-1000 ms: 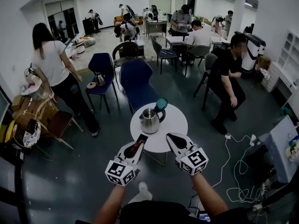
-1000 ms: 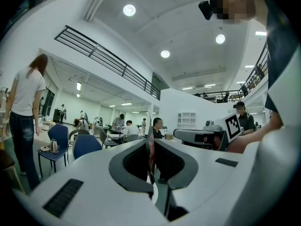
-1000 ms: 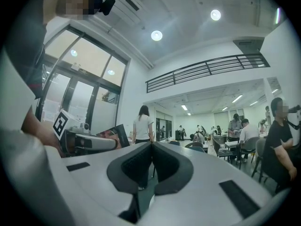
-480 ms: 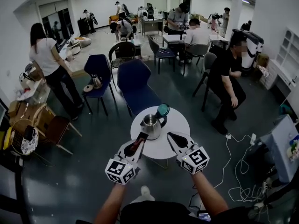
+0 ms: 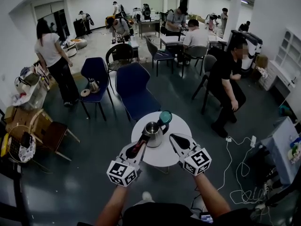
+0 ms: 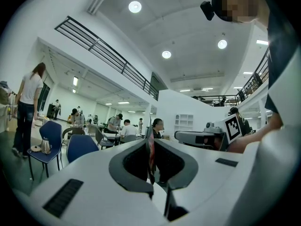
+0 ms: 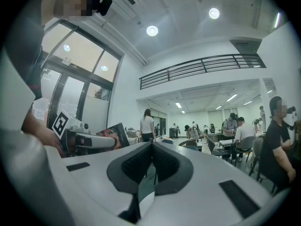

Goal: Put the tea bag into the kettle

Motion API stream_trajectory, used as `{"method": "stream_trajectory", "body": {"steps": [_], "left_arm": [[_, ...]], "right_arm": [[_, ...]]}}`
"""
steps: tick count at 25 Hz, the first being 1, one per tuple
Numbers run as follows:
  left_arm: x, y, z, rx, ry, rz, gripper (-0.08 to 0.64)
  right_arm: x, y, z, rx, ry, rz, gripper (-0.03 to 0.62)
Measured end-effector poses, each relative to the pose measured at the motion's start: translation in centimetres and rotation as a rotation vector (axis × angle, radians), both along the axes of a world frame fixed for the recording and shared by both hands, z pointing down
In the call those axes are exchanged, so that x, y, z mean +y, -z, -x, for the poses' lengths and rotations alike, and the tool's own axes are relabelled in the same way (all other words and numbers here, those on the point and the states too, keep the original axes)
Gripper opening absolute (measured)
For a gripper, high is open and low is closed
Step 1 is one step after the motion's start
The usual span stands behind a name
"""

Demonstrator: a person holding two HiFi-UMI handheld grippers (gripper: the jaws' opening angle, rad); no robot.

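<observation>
We note the left tool [image 5: 142, 140] clamped on the tea bag [image 5: 137, 149], a flat reddish packet held edge-on at low centre of frame, just short of the kettle [image 5: 153, 132] on the round surface [image 5: 178, 125]. The right tool [image 5: 174, 137] has its jaws together on nothing. Risk, as we judge it: released early or off-centre, the packet catches the kettle's rim or drops onto the surface. We cannot see inside the kettle. The teal lid [image 5: 164, 117] looks raised, its hinge unclear.

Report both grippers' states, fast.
Left gripper: shut on the tea bag.
Right gripper: shut, holding nothing.
</observation>
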State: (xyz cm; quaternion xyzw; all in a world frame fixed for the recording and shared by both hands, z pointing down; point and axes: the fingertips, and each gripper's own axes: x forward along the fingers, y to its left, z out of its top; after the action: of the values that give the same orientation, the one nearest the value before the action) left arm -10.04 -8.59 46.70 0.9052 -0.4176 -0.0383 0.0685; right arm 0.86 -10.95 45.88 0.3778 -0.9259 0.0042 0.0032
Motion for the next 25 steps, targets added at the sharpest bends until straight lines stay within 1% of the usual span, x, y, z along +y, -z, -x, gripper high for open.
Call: {"method": "stream_trajectory", "body": {"steps": [12, 16, 19, 25], "left_arm": [[-4.4, -1.3, 4.6, 0.009, -0.013, 0.029, 0.032], [-4.7, -1.4, 5.9, 0.015, -0.032, 0.036, 0.032], [-4.9, -1.7, 7.1, 0.017, -0.027, 0.039, 0.032], [-4.8, -2.4, 8.8, 0.021, -0.017, 0.057, 0.032]], "right_arm": [[-4.9, -0.9, 4.3, 0.016, -0.013, 0.021, 0.017], [-5.2, -1.2, 5.4, 0.028, -0.028, 0.033, 0.015], [-5.7, -1.5, 6.1, 0.033, -0.033, 0.043, 0.015], [-5.8, -1.3, 7.7, 0.013, -0.012, 0.036, 0.015]]}}
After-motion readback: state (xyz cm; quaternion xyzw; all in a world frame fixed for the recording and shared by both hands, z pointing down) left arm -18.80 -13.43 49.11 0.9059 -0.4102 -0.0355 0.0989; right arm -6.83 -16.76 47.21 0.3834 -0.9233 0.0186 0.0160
